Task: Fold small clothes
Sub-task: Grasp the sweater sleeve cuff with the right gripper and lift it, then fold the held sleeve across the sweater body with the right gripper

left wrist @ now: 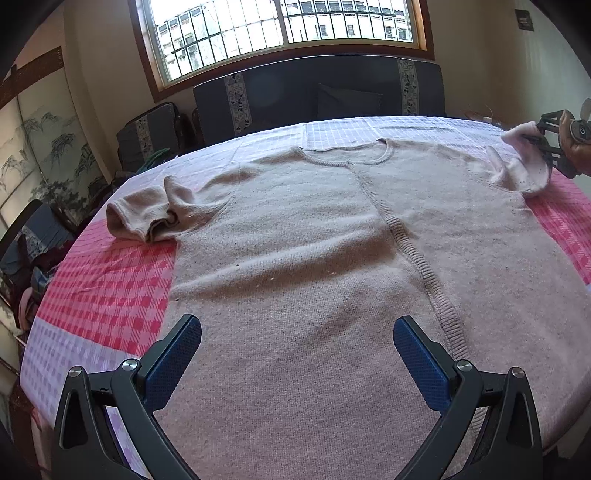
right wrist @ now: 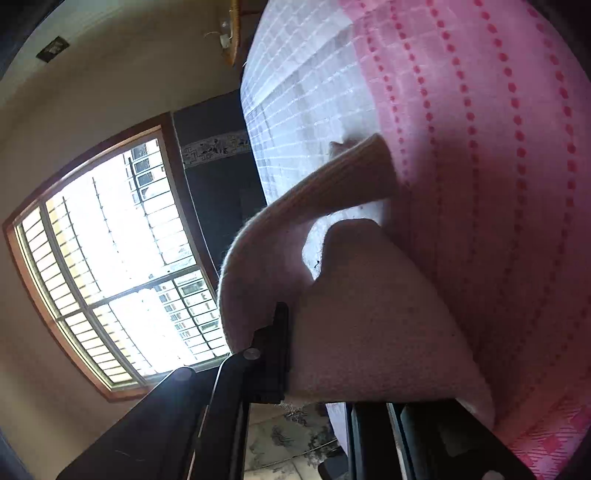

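While the sweater [left wrist: 295,236] lies flat and unfolded on the tabletop [left wrist: 110,288], your right tongs [left wrist: 543,146] pinch one sleeve [left wrist: 524,173]; your left tongs [left wrist: 297,332] hover wide.

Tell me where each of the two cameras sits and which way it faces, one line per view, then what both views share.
Left wrist: sits on the left gripper, jaws open, tilted down over the sweater spread on the checked tablecloth, facing the window; the right gripper and a hand show at the right edge.
Right wrist: sits on the right gripper, rolled sideways, shut on the sweater's sleeve; only its own fingers show.
Shared: sleeve, tablecloth, window.
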Demonstrator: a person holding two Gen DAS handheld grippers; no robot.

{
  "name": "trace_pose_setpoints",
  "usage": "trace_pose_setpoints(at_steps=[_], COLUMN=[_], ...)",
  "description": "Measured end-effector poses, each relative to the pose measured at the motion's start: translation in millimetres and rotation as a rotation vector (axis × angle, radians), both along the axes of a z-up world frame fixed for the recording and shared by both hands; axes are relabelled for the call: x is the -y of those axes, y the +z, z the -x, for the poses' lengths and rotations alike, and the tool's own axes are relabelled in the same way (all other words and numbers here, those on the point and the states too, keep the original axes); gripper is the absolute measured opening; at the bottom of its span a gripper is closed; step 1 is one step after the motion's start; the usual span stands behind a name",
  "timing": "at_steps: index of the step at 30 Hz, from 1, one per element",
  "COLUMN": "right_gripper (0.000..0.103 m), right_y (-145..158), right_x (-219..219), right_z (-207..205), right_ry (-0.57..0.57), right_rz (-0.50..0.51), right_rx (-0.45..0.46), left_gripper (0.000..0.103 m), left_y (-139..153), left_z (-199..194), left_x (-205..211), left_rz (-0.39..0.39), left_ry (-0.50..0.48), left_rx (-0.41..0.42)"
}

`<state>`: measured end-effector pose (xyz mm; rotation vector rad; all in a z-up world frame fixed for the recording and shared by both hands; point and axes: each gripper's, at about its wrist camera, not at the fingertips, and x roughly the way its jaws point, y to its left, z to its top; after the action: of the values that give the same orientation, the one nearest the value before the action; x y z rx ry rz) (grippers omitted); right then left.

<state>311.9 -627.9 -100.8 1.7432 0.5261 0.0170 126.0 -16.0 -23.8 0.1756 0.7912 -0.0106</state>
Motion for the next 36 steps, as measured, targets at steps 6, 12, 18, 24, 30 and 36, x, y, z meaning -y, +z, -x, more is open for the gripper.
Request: trace_pose_setpoints(at_steps=[6,12,18,24,30,36], right_gripper=[0.010,0.010,0.012,0.052,0.063,0.064], right_y=[85,51,-7,-11,1,-18], right_x=[-123,-306,-322,-303,-325,-337], right_z=[-35,-20,5,24,3,-1], right_ry=[0.399,0.876,0.946,0.889,0.976,0.986], right_rz=[0.363,0.781,0.695,0.673,0.565,0.237], right_rx=[0.270,0.255,0.171,0.177,0.131,-0.002], left_gripper=[0.103,0.103,0.103,0.103,0.103,0.103], left_y=[4,6,18,32,35,32], left_z=[-1,-10,-39,-101,-146,-156], left_x=[-23,-53,-75,-72,-59,-72], left_rz=[0.040,0.093,0.209,0.399,0.418,0.459], left_ry=[0.075,0.138,0.099,-0.027,-0.059,-0.001], left_rx=[0.022,0.024,0.007,-0.107,-0.178,-0.204])
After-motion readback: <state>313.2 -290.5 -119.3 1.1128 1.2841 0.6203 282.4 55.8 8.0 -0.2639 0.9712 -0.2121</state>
